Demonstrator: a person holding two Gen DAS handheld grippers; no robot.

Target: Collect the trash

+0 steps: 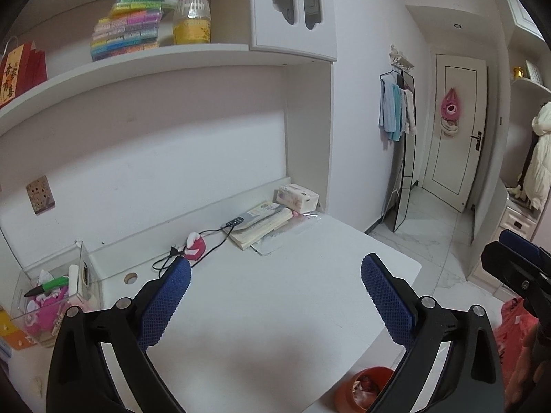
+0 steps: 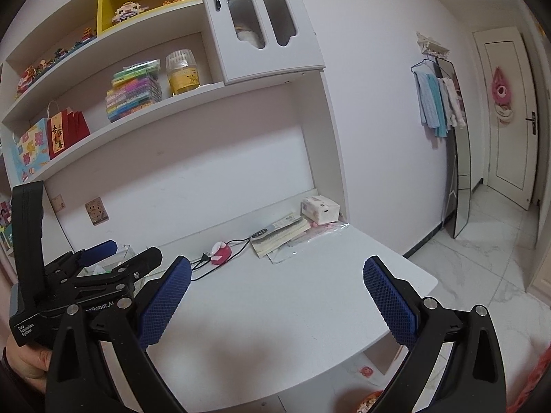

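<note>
Both tongs are held wide apart and empty above a white desk (image 1: 261, 309).

An orange trash bin (image 1: 358, 387) with crumpled scraps inside is seen below the desk's near edge, just under the left gripper (image 1: 275, 272). Bare desktop lies ahead of the right gripper (image 2: 277, 272), as far as the rounded right corner. Beyond the fingertips, books (image 1: 260, 222), a tissue pack (image 1: 298, 198) and a black cable (image 1: 206, 241) are ranged along the back wall; a clear box (image 1: 51, 296) stands left.

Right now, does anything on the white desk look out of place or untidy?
Yes. A clear plastic wrapper sticks out crumpled from under the open book at the back, and a black cable trails loose beside it.
</note>
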